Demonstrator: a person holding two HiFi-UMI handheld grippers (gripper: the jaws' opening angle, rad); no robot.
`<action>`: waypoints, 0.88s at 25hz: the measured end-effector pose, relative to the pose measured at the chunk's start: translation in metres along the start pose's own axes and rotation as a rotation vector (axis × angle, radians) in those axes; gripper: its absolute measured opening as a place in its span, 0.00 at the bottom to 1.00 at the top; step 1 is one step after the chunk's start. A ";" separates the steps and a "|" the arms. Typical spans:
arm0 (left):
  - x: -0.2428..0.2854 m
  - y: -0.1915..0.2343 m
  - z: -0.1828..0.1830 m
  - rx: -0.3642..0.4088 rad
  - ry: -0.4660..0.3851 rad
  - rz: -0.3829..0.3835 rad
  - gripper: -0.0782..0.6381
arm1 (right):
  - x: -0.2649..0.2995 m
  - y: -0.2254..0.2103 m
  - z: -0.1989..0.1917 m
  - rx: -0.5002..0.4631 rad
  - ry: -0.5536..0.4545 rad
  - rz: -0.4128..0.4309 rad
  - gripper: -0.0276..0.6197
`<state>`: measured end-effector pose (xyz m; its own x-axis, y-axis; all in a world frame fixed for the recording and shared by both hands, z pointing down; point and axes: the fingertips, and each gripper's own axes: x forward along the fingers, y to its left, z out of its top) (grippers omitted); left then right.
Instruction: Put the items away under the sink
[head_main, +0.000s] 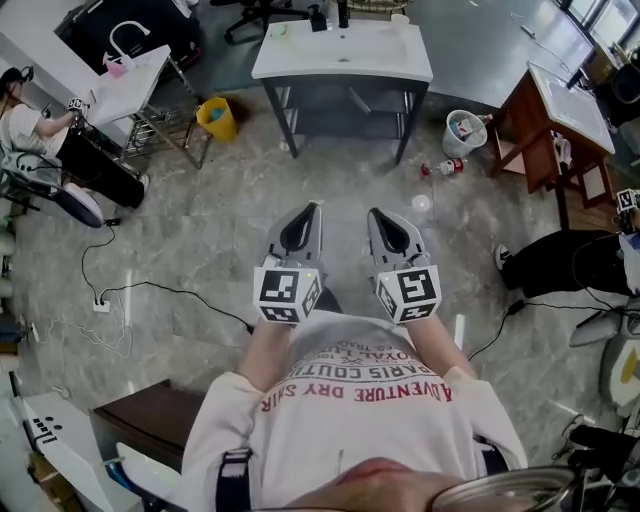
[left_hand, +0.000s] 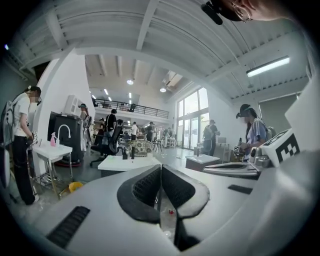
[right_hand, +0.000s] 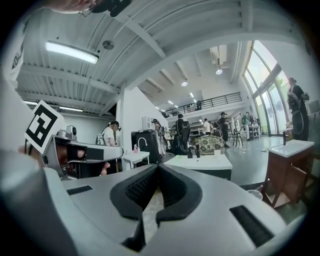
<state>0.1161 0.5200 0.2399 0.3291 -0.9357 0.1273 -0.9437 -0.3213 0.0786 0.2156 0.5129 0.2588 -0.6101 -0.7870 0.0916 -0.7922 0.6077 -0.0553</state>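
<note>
A white sink stand (head_main: 343, 62) with dark legs and an open space below stands ahead on the grey floor; it also shows as a white top (left_hand: 127, 162) in the left gripper view and as a white top (right_hand: 200, 161) in the right gripper view. To its right on the floor lie a red-capped bottle (head_main: 445, 167) and a clear cup (head_main: 421, 204), beside a white bucket (head_main: 464, 131). My left gripper (head_main: 312, 207) (left_hand: 160, 167) and right gripper (head_main: 375, 212) (right_hand: 158, 166) are held side by side at chest height, both shut and empty, well short of the items.
A yellow bucket (head_main: 217, 117) sits left of the sink stand. Another sink table (head_main: 135, 75) and a seated person (head_main: 40, 140) are at the far left. A wooden vanity (head_main: 560, 110) and a person's legs (head_main: 570, 262) are at the right. Cables (head_main: 150, 292) trail over the floor.
</note>
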 end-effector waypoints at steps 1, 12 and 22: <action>0.004 0.005 -0.002 -0.008 0.004 0.003 0.15 | 0.005 0.000 -0.004 0.009 0.009 0.005 0.07; 0.085 0.100 0.007 -0.031 0.022 -0.001 0.15 | 0.128 -0.018 -0.004 0.046 0.059 -0.001 0.07; 0.200 0.243 0.047 -0.049 0.009 -0.040 0.15 | 0.296 -0.032 0.016 -0.001 0.104 -0.021 0.07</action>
<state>-0.0489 0.2478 0.2381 0.3672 -0.9207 0.1320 -0.9271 -0.3508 0.1319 0.0598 0.2587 0.2717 -0.5890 -0.7840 0.1959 -0.8046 0.5917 -0.0513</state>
